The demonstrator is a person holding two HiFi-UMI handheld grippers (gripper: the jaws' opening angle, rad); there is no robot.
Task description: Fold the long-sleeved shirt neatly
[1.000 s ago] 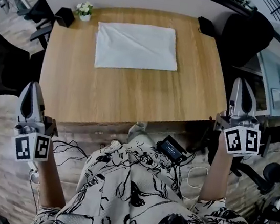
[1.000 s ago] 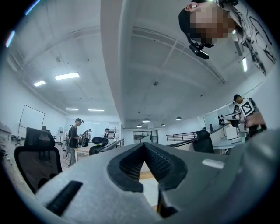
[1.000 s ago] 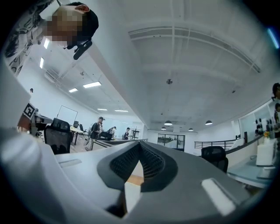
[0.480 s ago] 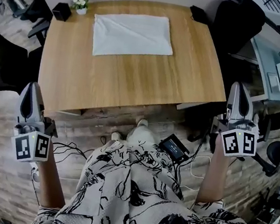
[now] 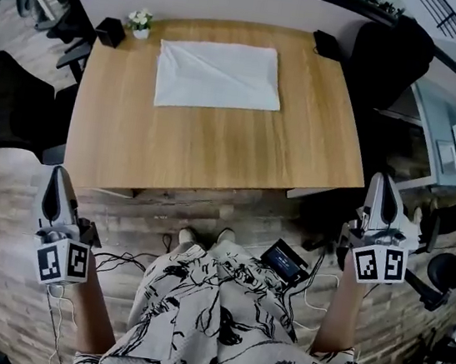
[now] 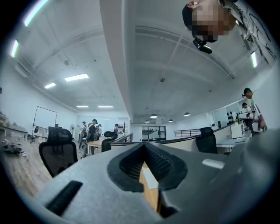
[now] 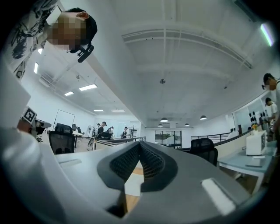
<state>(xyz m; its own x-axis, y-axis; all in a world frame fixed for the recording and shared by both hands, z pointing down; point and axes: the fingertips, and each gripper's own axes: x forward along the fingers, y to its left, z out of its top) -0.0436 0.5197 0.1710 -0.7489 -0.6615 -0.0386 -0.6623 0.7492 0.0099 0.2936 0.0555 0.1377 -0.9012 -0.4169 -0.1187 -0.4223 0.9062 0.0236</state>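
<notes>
Lying folded flat on tabletop [image 5: 216, 150]: white shirt [image 5: 219, 76]. Left claw [image 5: 56, 175], right claw [image 5: 382, 180] both closed, empty, off tabletop's near edge, well apart from shirt.

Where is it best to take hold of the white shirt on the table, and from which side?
Probably the two near corners of the white shirt, coming low from the near side of the table: it lies flat, a folded rectangle, with one long edge toward that side.
</notes>
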